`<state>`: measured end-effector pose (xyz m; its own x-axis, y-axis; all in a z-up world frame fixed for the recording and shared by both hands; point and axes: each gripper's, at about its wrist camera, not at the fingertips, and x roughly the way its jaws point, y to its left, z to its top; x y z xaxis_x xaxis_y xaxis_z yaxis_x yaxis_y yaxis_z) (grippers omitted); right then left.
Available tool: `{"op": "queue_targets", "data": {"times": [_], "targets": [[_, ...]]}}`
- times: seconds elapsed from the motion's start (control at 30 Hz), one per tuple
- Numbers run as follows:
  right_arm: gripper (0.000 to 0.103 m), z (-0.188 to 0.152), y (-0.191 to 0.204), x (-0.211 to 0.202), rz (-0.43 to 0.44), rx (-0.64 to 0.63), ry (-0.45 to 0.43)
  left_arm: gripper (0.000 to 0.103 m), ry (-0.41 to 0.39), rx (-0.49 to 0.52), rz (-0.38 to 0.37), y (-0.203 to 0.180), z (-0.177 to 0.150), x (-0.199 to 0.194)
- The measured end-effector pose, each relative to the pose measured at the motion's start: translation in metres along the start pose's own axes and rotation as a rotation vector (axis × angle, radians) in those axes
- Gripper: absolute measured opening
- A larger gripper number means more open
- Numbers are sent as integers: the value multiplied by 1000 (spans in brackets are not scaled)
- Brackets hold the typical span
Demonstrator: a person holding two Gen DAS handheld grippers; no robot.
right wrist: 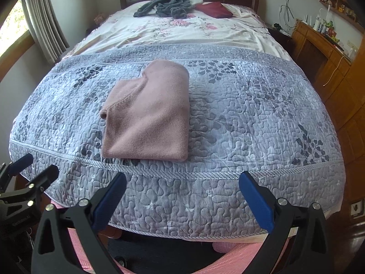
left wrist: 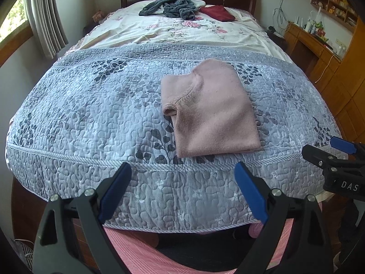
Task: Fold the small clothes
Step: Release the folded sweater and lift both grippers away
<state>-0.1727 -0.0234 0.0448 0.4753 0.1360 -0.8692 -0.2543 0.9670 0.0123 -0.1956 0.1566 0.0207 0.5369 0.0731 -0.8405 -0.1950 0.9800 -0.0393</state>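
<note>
Pink garment [left wrist: 209, 111] folded, lying near foot edge of bed [left wrist: 91, 114]. Left hand-held gripper [left wrist: 182, 191] and right hand-held gripper [right wrist: 182, 201] spread, empty, off the bed. Risk: one-layer pinch undoes fold; nudge slides it off edge.

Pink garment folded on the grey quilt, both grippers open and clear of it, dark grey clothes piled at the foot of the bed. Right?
Not quite: the dark grey clothes lie at the headboard end, as both wrist views show. The pink garment, grey quilt, left gripper and right gripper are as stated.
</note>
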Motion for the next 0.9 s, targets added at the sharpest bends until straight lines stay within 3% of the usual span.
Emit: {"op": "queue_targets", "data": {"times": [0.2,0.9], "targets": [[99,2,-3,-1,28,22,-9,91,7,2,3,-1,-1,2],[99,3,-7,11,-2,32,23,91,3,16,3,-4,2,2]]}}
